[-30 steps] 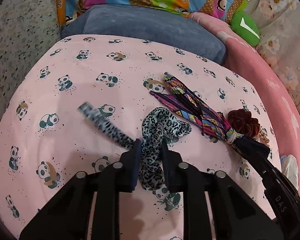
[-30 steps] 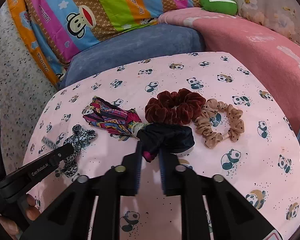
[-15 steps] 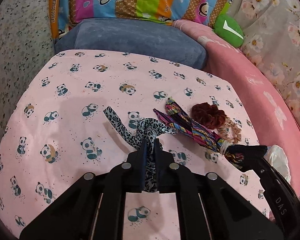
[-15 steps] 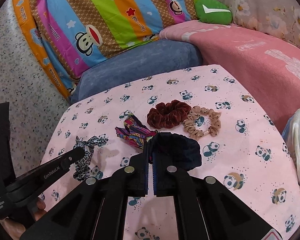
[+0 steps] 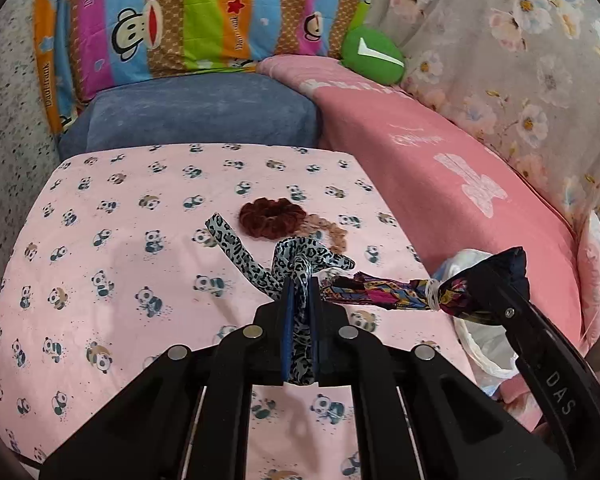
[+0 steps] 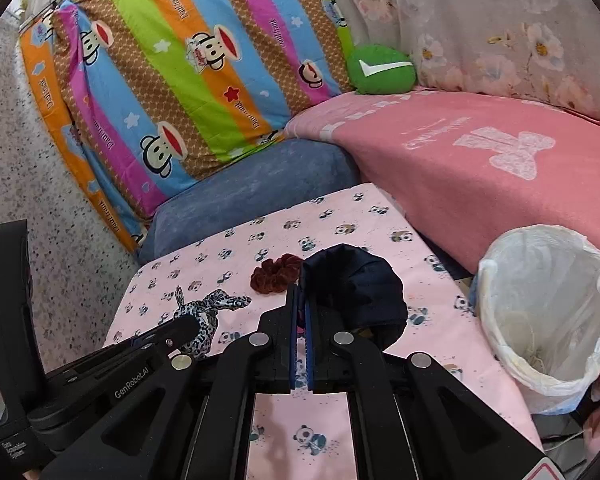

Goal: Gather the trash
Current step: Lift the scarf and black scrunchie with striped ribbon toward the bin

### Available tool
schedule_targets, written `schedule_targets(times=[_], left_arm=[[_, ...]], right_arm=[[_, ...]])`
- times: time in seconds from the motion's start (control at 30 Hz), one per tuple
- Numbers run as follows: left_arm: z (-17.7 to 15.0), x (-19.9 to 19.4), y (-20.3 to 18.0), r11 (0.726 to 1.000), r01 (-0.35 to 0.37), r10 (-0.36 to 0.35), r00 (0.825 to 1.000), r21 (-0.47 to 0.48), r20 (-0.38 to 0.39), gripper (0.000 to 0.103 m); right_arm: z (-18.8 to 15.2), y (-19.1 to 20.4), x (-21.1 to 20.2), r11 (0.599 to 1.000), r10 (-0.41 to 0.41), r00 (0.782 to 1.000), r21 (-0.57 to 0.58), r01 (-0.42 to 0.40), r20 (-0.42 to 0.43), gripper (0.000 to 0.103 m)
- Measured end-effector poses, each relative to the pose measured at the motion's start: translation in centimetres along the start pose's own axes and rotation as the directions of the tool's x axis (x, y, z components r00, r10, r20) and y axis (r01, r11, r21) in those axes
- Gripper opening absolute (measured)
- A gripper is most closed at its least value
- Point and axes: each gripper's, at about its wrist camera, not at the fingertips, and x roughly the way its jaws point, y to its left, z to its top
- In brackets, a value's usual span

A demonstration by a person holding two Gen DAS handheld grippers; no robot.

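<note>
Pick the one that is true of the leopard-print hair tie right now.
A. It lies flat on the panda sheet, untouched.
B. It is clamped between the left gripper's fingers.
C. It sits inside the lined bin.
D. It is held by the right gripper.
B: the leopard-print hair tie runs between the shut pads of the left gripper, its tails hanging above the panda sheet.

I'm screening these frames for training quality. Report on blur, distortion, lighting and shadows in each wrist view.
Left wrist view: sharp, no motion blur on the leopard-print scrunchie; strong fisheye bending of the panda sheet, dark vignette at the corners; soft even light, faint shadows. Right wrist view: equally sharp; the trash bin bulges near the edge; no glare.
</note>
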Motion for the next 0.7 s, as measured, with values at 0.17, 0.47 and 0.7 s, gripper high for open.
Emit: schedule_targets(times=[0.17, 0.47, 0.7], left_arm=[[-0.7, -0.8, -5.1, 0.995, 0.053, -0.053, 0.999, 0.081, 0.0, 0.006], [-1.7, -0.9, -12.9, 0.972, 0.127, -0.126, 0.992, 0.198, -0.015, 0.006], [-2.4, -0.1, -18.1, 0.949, 0.17, -0.165, 0.985, 0.266, -0.04, 0.007]], right_arm=[[0.8, -4.0, -3.5, 0.998, -0.049, 0.997, 0.045, 0.047, 0.052, 0.003], [1.3, -11.1, -8.0, 0.983, -0.143, 0.984, 0.133, 0.128, 0.111, 0.003], [1.4, -16.1, -10.1, 0.965, -0.216, 0.967, 0.183, 0.19, 0.133, 0.003]])
